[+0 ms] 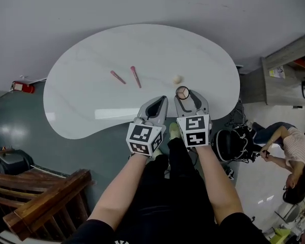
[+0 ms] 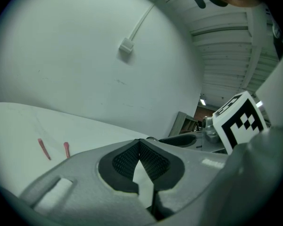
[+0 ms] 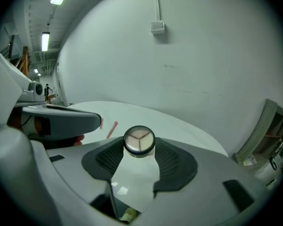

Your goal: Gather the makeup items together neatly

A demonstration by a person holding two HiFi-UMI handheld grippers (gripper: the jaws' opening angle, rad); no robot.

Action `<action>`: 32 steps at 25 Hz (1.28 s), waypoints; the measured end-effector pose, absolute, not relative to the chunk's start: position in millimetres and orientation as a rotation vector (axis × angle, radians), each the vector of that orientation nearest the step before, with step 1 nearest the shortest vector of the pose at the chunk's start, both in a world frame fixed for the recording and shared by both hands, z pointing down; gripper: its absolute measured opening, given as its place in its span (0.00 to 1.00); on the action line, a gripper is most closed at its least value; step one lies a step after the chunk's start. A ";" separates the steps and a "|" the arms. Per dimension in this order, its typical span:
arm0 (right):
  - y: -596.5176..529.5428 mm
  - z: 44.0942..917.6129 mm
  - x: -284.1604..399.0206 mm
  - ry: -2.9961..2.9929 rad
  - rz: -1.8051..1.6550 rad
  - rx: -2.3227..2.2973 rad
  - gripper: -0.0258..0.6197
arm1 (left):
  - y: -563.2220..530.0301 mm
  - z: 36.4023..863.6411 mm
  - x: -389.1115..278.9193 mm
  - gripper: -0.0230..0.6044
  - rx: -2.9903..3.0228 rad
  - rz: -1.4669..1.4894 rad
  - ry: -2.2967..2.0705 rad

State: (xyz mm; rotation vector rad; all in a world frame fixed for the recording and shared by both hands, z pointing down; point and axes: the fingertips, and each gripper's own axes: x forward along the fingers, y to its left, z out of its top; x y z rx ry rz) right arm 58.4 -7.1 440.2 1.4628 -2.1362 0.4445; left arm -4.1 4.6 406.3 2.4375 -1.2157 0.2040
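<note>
Right gripper view shows the right claw (image 3: 139, 150) closed on a small round compact (image 3: 139, 141), which is caught between the pad tips. The compact has a dark rim and a clear lid over three beige wedges. It is at the near edge of the white worktop (image 1: 91, 105), right of centre. The left claw (image 1: 159, 101) is just beside it on the left, its jaws pressed together with nothing between them. A small cream ball (image 1: 177, 79) lies near the compact, just beyond it. Farther left lie a thin pink stick (image 1: 118, 77) and a thicker pink stick (image 1: 136, 77), near each other but not touching.
</note>
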 end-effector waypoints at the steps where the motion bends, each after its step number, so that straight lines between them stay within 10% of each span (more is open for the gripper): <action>1: -9.7 442.1 65.1 -2.130 0.452 1.468 0.37 | 1.1 407.6 0.8 0.05 2.436 0.206 -1.212; 32: -81.6 557.6 105.2 -2.079 0.535 1.218 0.37 | -84.2 469.9 32.9 0.05 2.276 0.294 -1.306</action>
